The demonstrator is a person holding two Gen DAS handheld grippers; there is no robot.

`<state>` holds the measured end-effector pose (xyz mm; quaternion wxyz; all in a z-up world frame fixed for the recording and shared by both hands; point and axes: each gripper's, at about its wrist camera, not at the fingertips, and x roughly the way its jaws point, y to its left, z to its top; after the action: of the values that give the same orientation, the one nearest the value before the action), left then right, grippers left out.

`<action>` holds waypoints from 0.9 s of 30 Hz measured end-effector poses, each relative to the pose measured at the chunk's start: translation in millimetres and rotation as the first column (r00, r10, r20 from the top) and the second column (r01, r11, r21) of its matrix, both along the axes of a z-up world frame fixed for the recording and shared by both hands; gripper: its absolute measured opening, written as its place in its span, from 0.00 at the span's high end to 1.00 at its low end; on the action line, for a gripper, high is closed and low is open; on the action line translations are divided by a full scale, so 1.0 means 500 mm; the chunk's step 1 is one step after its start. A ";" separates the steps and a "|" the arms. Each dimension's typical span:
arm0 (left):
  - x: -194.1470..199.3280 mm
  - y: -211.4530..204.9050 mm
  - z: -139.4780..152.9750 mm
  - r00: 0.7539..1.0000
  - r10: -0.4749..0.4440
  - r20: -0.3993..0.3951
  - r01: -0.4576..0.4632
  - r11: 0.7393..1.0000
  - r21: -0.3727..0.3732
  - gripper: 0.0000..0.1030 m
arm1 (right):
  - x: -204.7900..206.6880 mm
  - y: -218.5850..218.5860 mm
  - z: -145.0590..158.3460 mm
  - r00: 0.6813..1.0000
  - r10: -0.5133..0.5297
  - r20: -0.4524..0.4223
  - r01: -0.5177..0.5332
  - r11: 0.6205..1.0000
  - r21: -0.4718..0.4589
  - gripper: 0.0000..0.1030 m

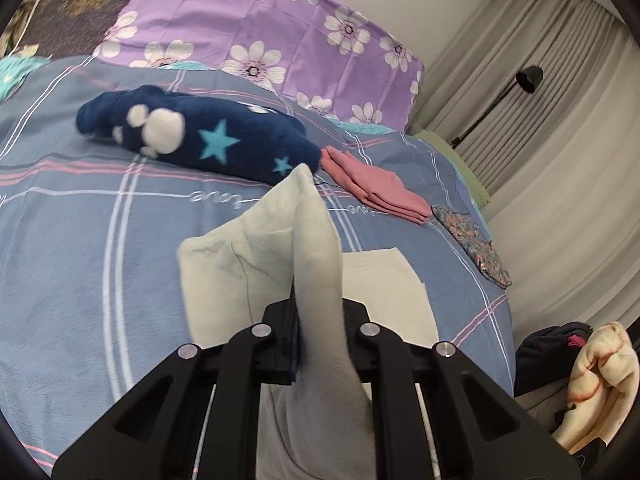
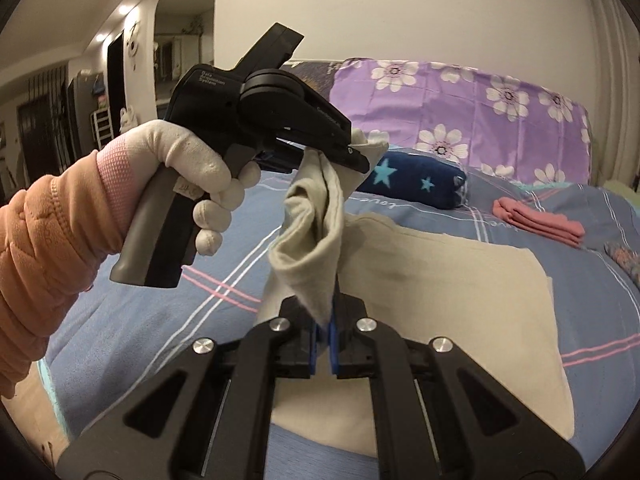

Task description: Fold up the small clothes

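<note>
1. Nearest the lens in the right wrist view, the right gripper [image 2: 325, 344] has its blue-padded tongs pressed together on an edge of the pale grey-beige soft knit garment [image 2: 440, 288], at lower centre of the frame.
2. In the left wrist view the left gripper [image 1: 316, 320] pinches a raised fold of the same cloth, which stands up between its black tongs at lower centre.
3. The garment hangs lifted between both grippers at frame centre, while the rest of it lies flat on the blue-grey checked bedspread [image 2: 140, 320] towards the right.
4. A white-gloved hand [image 2: 192, 168] with an orange quilted sleeve [image 2: 36, 248] holds the left gripper's handle at centre left.
5. Further up the frame lie a rolled navy fleece with stars [image 1: 200, 132], a folded pink cloth [image 1: 376, 192] and a purple flowered pillow [image 1: 260, 24].
6. Risks, as I judge them: the lifted corner is bunched, so laying it down may leave a crooked or creased fold; the thin pinch could slip; dragging could shift the flat part.
</note>
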<state>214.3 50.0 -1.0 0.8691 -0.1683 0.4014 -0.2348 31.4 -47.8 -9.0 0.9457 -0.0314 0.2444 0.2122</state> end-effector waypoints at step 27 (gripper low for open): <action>0.051 -0.540 -0.117 0.994 -0.089 -0.068 0.109 0.903 0.416 0.91 | 0.013 -0.457 -0.153 0.920 -0.120 -0.374 0.285 0.860 0.424 0.97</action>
<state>239.9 -219.9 -59.7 0.8621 0.0373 0.4712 -0.1828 37.6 -276.3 -85.4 0.8864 0.2616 0.3443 0.1653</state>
